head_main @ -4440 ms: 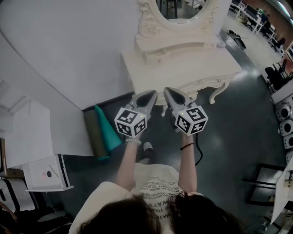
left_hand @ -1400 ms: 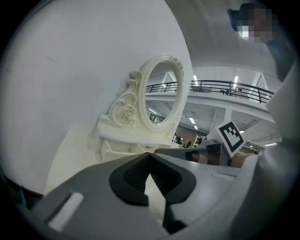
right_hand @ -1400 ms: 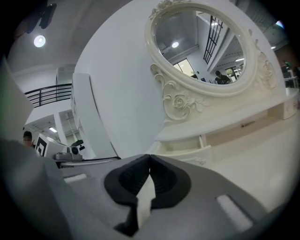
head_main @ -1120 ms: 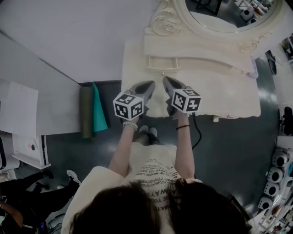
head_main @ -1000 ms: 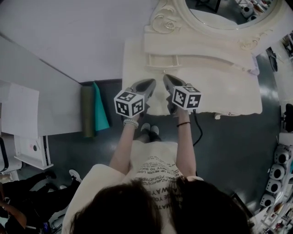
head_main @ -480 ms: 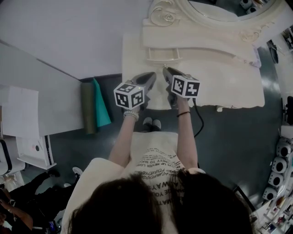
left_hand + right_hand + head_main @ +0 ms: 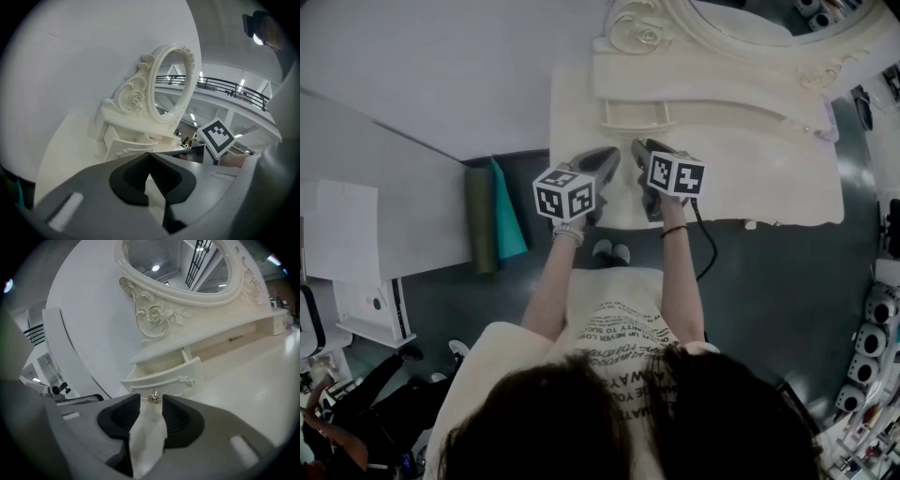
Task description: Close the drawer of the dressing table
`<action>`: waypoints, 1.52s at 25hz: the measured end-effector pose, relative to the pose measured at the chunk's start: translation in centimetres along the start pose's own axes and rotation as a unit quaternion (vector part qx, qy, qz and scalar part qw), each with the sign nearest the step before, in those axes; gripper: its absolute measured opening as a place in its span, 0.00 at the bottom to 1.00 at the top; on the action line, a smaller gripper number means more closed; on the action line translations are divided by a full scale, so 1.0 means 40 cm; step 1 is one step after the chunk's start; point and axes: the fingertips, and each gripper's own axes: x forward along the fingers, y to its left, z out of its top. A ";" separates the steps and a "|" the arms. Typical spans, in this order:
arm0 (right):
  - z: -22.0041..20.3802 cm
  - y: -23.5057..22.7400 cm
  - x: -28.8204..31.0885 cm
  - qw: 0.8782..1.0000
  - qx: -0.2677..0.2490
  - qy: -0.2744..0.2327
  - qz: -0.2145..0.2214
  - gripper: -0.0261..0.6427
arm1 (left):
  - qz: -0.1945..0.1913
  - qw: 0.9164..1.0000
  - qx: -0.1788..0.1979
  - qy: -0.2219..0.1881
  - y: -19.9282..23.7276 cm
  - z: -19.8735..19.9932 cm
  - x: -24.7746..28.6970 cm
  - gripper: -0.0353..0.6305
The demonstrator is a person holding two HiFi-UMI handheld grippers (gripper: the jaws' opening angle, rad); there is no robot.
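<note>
1. Now my right gripper (image 7: 151, 400) is lined up on the drawer (image 7: 161, 377) of the dressing table (image 7: 750, 178); its jaws stand a narrow way apart, with the small metal knob (image 7: 154, 398) right at their tips and, as far as I can see, not pinched; I aim there because the knob marks the middle of the drawer front, where a push should run straight.
2. The drawer fills the centre of the right gripper view, pulled out from under the shelf below the mirror (image 7: 178, 258); its curved front stands well proud of the shelf, so I judge the closing not yet begun.
3. My left gripper (image 7: 150, 155) has its jaws together on nothing; it hovers over the table top (image 7: 65, 154) just beside the right one, idle, since a drawer this small should need only one pusher.
4. In the head view both grippers sit side by side at upper centre, pointing up the frame at the drawer; that squares me to its front.
5. Next, I judge, comes a straight push along the drawer's run; a skewed one could jam it, or the tips could slide off the knob.
</note>
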 end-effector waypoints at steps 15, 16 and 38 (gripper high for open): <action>-0.014 -0.019 0.045 0.999 0.037 0.024 -0.009 0.21 | 0.002 1.000 -0.010 0.015 0.025 -0.020 0.010 0.04; -0.013 -0.022 0.046 0.999 0.037 0.024 -0.012 0.20 | 0.002 1.000 -0.011 0.015 0.027 -0.022 0.011 0.04; 0.003 -0.027 0.065 0.999 0.017 0.039 -0.009 0.19 | 0.005 1.000 -0.016 0.015 0.047 -0.015 0.039 0.04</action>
